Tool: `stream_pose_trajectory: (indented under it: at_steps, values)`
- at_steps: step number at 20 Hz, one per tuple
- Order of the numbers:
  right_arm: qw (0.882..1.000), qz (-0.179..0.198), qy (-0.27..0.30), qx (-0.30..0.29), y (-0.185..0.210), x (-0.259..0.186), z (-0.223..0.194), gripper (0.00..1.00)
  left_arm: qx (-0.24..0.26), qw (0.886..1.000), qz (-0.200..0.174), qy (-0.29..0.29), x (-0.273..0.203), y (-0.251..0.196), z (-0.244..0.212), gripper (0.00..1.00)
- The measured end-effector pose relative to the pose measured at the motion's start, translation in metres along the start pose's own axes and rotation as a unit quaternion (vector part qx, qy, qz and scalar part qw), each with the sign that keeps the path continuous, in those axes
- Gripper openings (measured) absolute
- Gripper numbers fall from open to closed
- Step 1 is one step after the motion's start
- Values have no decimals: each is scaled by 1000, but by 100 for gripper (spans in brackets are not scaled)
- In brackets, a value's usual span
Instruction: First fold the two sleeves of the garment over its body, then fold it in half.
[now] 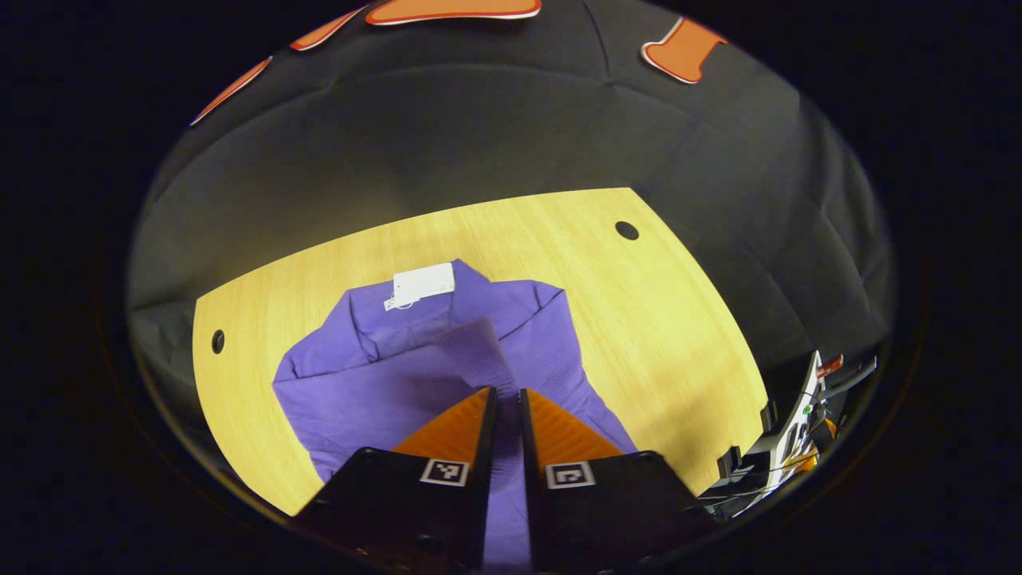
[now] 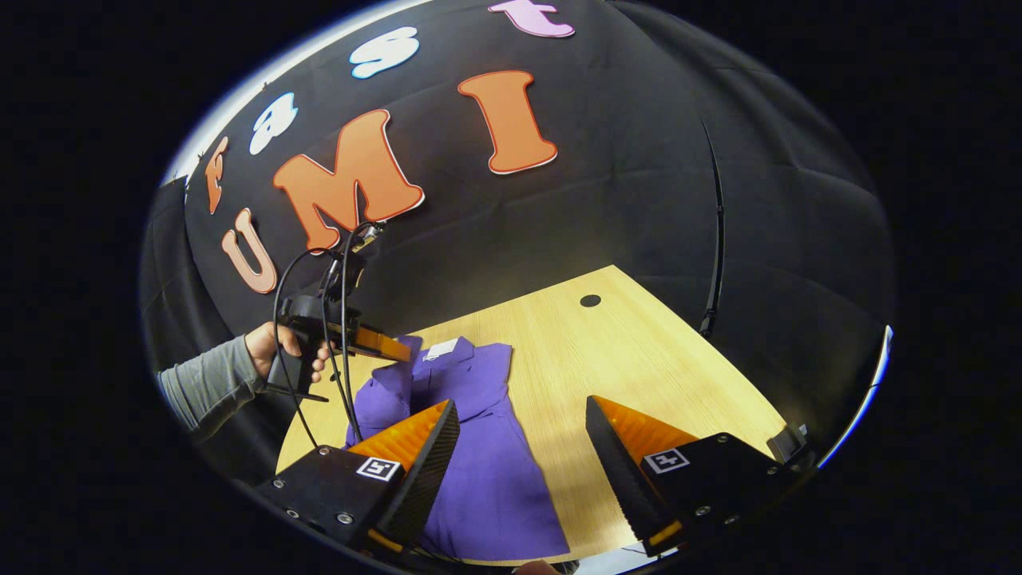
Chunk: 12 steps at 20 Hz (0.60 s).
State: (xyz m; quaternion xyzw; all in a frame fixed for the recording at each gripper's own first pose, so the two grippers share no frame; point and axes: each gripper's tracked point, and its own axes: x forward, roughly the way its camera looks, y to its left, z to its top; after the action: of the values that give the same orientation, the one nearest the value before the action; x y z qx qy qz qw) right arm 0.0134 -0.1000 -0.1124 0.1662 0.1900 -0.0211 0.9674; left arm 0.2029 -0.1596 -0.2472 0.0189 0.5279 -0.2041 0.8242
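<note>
My left gripper point(image 1: 505, 399) is clenched on a fold of the purple garment point(image 1: 383, 383), its two orange fingers point(image 1: 451, 427) nearly together with purple cloth running up between them. The pinched cloth rises to a peak in front of the fingertips, lifted over the garment's body. In the right gripper view that same gripper point(image 2: 395, 347) is held above the collar end of the garment point(image 2: 479, 447), gripped by a hand point(image 2: 275, 347) in a grey sleeve point(image 2: 207, 387), with black cables point(image 2: 315, 319) looping off it.

The garment lies on the wooden bench point(image 1: 655, 319), collar toward the far edge, with a white tag point(image 1: 421, 283) at the neck. Its hem reaches the near edge.

My right gripper point(image 2: 519, 435) is released, fingers wide apart, holding nothing, hovering over the lower part of the garment and the bare bench point(image 2: 639, 351) beside it.

Two dark round holes point(image 1: 627, 230) sit near the bench's far corners.
</note>
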Motion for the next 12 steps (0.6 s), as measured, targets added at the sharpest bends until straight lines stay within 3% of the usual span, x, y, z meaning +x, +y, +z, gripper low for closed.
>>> stream_pose_trajectory:
  at_steps: [1,3,5,12]
  values:
    - [1000,1,1,-2,-1,0,1,95,6,1000,-5,-17,-5,-2,7,32]
    - [1000,3,5,-7,0,4,1,95,14,999,-12,-43,-17,-6,10,63]
    - [1000,7,8,-13,6,8,3,95,29,998,5,-64,-33,5,8,91]
    - [998,22,22,-54,34,29,-8,95,21,980,70,-186,-107,55,-16,91]
